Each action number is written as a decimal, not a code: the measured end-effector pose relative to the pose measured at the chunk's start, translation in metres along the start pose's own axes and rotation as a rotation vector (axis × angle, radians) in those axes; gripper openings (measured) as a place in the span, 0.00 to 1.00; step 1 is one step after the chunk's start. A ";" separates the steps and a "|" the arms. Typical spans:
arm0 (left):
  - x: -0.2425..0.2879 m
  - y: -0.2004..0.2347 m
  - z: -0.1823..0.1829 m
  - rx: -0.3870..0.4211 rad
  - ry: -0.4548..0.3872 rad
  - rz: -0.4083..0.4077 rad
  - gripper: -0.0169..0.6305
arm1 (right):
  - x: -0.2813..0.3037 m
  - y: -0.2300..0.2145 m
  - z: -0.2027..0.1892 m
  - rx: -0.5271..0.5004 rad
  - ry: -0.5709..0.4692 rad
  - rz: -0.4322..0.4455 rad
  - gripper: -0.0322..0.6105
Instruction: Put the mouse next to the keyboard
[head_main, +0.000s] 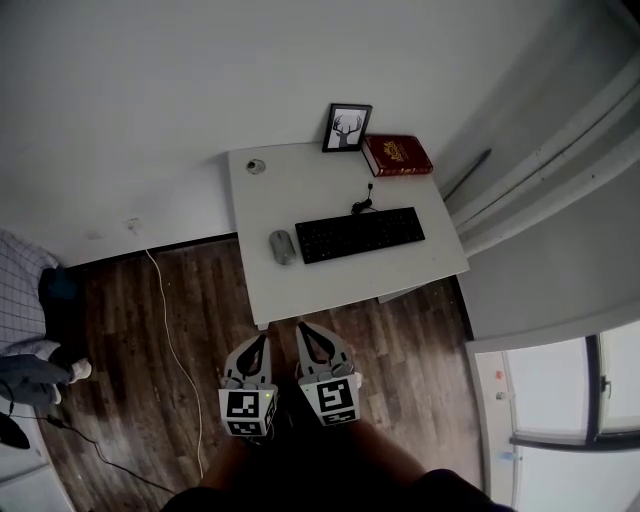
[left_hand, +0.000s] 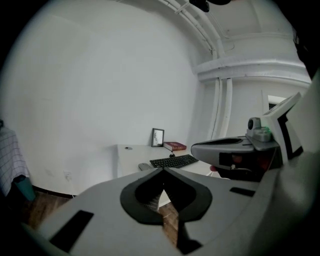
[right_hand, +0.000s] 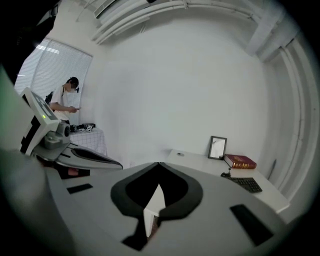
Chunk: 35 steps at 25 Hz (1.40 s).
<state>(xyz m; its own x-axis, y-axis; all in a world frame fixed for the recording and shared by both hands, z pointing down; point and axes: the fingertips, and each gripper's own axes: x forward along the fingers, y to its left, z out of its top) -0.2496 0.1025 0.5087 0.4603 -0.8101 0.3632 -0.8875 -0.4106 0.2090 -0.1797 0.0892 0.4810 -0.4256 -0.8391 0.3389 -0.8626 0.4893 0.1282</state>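
A grey mouse (head_main: 282, 246) lies on the white desk (head_main: 300, 195), just off the left end of a black keyboard (head_main: 360, 235). Both grippers hang over the wooden floor in front of the desk, pointing toward it and well short of its near edge. My left gripper (head_main: 262, 340) is shut and empty, and so is my right gripper (head_main: 303, 328) beside it. The left gripper view has its closed tips (left_hand: 162, 170) below the mouse (left_hand: 145, 166) and keyboard (left_hand: 174, 161). In the right gripper view the closed tips (right_hand: 159, 163) hide the mouse; the keyboard (right_hand: 246, 184) shows at right.
A framed deer picture (head_main: 347, 128) and a red book (head_main: 397, 155) stand at the desk's back edge, with a small round object (head_main: 257, 166) at back left. A white cable (head_main: 170, 330) runs over the floor at left. A person (right_hand: 65, 102) stands far off by a window.
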 end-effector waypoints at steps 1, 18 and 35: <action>0.004 0.003 0.000 -0.003 0.003 0.001 0.03 | 0.006 -0.003 -0.002 0.005 0.014 -0.002 0.08; 0.089 0.053 -0.006 -0.007 0.126 0.062 0.03 | 0.135 -0.055 -0.040 0.109 0.244 0.054 0.08; 0.155 0.070 -0.010 -0.059 0.200 0.083 0.03 | 0.221 -0.080 -0.085 0.121 0.473 0.159 0.27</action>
<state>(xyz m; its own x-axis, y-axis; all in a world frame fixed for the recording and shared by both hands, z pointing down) -0.2403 -0.0483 0.5886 0.3858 -0.7383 0.5533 -0.9225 -0.3163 0.2212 -0.1809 -0.1151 0.6248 -0.4075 -0.5436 0.7338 -0.8348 0.5475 -0.0580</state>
